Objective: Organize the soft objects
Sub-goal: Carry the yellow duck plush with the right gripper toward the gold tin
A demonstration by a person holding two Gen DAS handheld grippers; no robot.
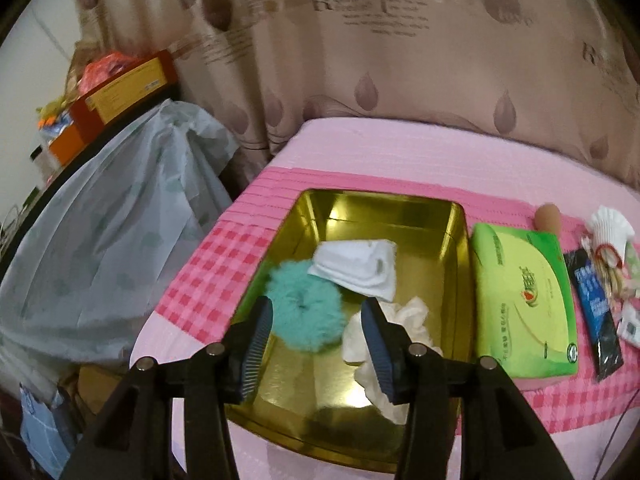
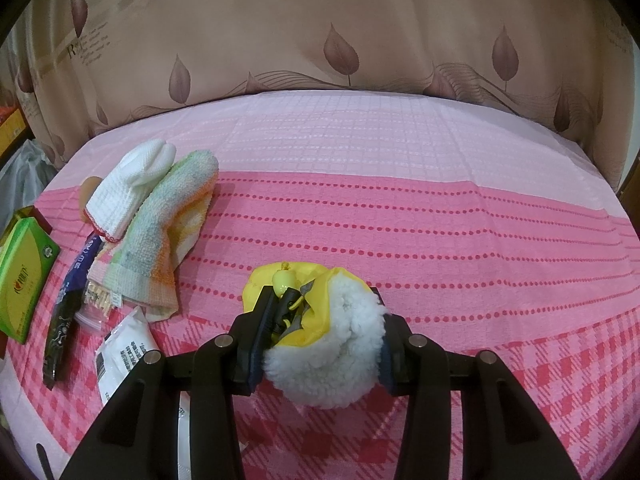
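Teal scrunchie point(image 1: 304, 312) lies in the tin point(image 1: 460, 264) beyond the left gripper's point(image 1: 318, 344) open, empty fingers; right gripper's point(image 2: 320, 340) fingers clamp a fleecy pouch point(image 2: 328, 344).

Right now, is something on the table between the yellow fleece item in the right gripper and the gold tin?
Yes. The right gripper holds the yellow fleece item. Towards the gold tin lie the folded towels, small packets and the green tissue pack, so it must be carried over them.

Print on the green tissue pack point(image 1: 524, 304) is unreadably blurred.
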